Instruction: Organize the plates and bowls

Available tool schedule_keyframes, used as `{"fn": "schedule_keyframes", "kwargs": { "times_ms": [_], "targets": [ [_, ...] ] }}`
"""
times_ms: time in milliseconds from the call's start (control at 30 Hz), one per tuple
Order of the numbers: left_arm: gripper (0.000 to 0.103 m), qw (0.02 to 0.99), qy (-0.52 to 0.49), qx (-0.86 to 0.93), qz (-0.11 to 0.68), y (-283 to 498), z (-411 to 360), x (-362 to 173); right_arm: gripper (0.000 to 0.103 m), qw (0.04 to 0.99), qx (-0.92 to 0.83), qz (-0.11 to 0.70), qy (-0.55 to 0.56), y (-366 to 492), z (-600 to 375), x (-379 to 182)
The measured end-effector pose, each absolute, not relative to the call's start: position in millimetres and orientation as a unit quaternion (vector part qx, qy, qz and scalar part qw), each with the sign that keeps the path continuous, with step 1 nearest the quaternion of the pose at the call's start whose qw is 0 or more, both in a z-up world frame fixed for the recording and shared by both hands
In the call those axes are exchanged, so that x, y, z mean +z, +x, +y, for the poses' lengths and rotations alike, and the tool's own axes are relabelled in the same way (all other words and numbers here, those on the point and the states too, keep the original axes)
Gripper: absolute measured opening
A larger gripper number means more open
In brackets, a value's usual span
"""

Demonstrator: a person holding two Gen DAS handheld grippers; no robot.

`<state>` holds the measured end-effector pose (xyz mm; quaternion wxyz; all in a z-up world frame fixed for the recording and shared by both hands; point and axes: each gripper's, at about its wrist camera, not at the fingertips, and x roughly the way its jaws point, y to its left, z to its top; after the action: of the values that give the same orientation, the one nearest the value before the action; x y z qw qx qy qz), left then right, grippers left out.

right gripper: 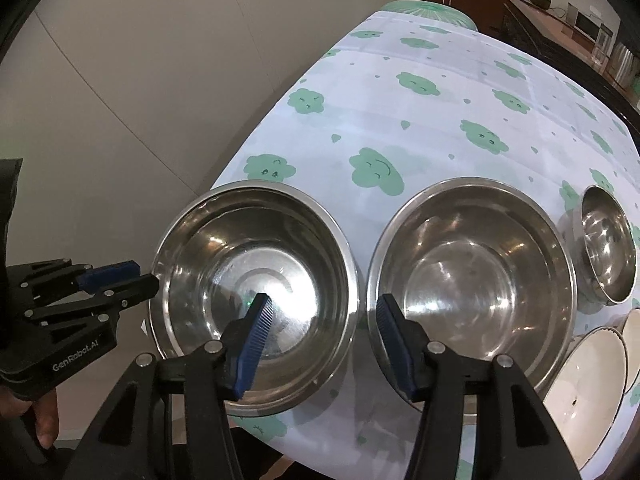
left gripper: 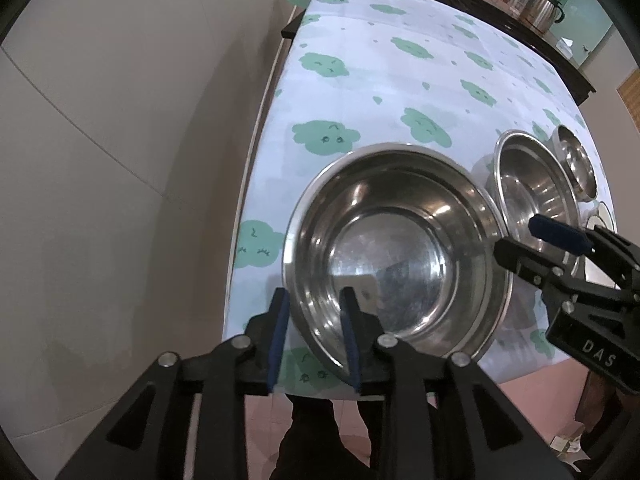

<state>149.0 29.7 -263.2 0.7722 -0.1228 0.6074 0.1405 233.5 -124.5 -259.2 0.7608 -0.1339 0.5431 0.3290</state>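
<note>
A large steel bowl stands at the table's near left corner. A second steel bowl stands to its right, and a small steel bowl beyond that. White plates lie at the near right. My left gripper is open, its fingers astride the large bowl's near-left rim without closing on it. My right gripper is open above the gap between the two big bowls, one finger over each.
The table has a white cloth with green cloud prints. Its left edge runs along a grey wall. A green stool stands at the far end. A dark counter with a steel kettle stands at the far right.
</note>
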Motion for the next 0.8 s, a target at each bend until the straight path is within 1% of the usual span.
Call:
{"fn": "schedule_keyframes", "kwargs": {
  "times_ms": [133, 200, 233, 800],
  "targets": [
    [0.035, 0.775, -0.119, 0.139, 0.605, 154, 24, -260, 0.057, 0.767, 0.325, 0.539, -0.128, 235, -132, -254],
    [0.043, 0.777, -0.115, 0.137, 0.604, 157, 21, -258, 0.057, 0.771, 0.322, 0.535, -0.125, 236, -137, -250],
    [0.045, 0.778, -0.114, 0.136, 0.603, 158, 19, -257, 0.057, 0.773, 0.319, 0.534, -0.122, 238, -140, -249],
    [0.045, 0.79, -0.089, 0.099, 0.599, 192, -15, -248, 0.057, 0.792, 0.277, 0.536, -0.098, 255, -187, -246]
  ]
}}
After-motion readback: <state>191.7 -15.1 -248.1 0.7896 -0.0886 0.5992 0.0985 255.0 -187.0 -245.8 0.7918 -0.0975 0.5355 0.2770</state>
